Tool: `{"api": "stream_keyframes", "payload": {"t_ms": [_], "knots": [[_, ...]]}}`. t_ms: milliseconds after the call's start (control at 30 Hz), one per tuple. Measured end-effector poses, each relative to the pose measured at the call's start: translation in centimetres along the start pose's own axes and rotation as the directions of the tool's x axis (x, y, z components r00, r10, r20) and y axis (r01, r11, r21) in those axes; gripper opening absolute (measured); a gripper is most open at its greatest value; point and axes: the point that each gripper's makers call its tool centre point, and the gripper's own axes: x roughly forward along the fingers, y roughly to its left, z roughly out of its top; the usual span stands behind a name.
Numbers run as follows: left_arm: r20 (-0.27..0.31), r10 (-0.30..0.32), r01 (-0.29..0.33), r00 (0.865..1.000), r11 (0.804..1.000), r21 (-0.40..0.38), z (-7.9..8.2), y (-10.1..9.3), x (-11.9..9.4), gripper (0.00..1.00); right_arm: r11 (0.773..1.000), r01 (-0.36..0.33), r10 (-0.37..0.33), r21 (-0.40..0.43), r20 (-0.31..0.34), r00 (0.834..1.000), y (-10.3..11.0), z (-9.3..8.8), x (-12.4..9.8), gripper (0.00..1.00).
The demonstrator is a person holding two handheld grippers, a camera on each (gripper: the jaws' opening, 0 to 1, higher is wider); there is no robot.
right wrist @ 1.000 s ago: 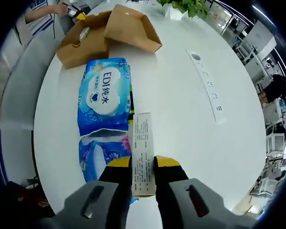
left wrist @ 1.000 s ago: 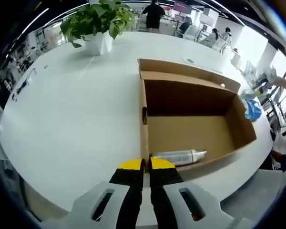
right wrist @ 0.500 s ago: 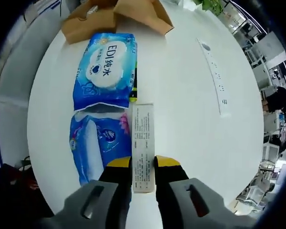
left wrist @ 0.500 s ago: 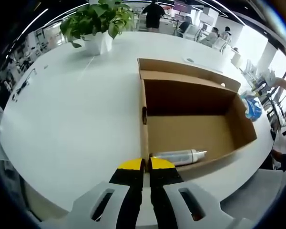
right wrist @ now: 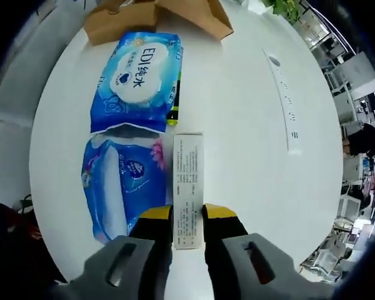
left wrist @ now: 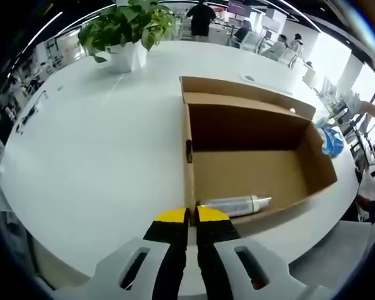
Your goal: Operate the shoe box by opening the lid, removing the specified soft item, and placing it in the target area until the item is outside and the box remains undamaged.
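The brown cardboard shoe box point(left wrist: 250, 128) stands with its top open on the white table, and a silver tube point(left wrist: 234, 204) lies along its near wall. My left gripper point(left wrist: 189, 215) is shut on the near end of the box's left wall. In the right gripper view, my right gripper point(right wrist: 187, 212) is shut on a narrow white printed carton point(right wrist: 188, 169). Left of the carton lie two soft blue wipe packs, one marked EDI point(right wrist: 140, 72) and one nearer point(right wrist: 122, 184). The shoe box point(right wrist: 122, 22) sits at that view's top edge.
A potted plant point(left wrist: 128, 28) stands at the table's far side. A blue pack point(left wrist: 331, 142) lies past the box's right wall. A thin dark and green item point(right wrist: 174, 103) lies beside the EDI pack. A white strip point(right wrist: 282, 103) runs along the table to the right.
The right gripper view has pulled back: the blue packs and shoe box sit higher in it, and more of the nearer pack shows. The carton stays in the jaws. The left gripper view is unchanged.
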Motion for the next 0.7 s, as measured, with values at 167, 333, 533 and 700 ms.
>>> {"api": "stream_keyframes", "payload": {"t_ms": [167,333,533,700], "knots": [[0.001,0.000,0.000,1.000,1.000,0.004,0.0,0.0,0.0,0.01,1.000,0.022,-0.022,0.003,0.003,1.000,-0.4,0.0,-0.1,0.16],[0.005,0.001,-0.001,1.000,1.000,0.003,0.1,0.0,0.0,0.01,0.999,0.042,-0.043,0.020,0.011,0.999,-0.6,0.3,-0.4,0.21],[0.006,-0.002,0.002,1.000,0.999,0.046,0.2,-0.1,0.0,0.02,0.997,0.068,-0.069,0.045,0.028,0.997,-0.6,0.7,-1.3,0.26],[0.010,-0.003,0.002,1.000,0.993,0.119,0.4,-0.2,0.0,0.03,0.993,0.087,-0.090,0.086,0.041,0.995,-0.3,1.1,-2.1,0.30]]}}
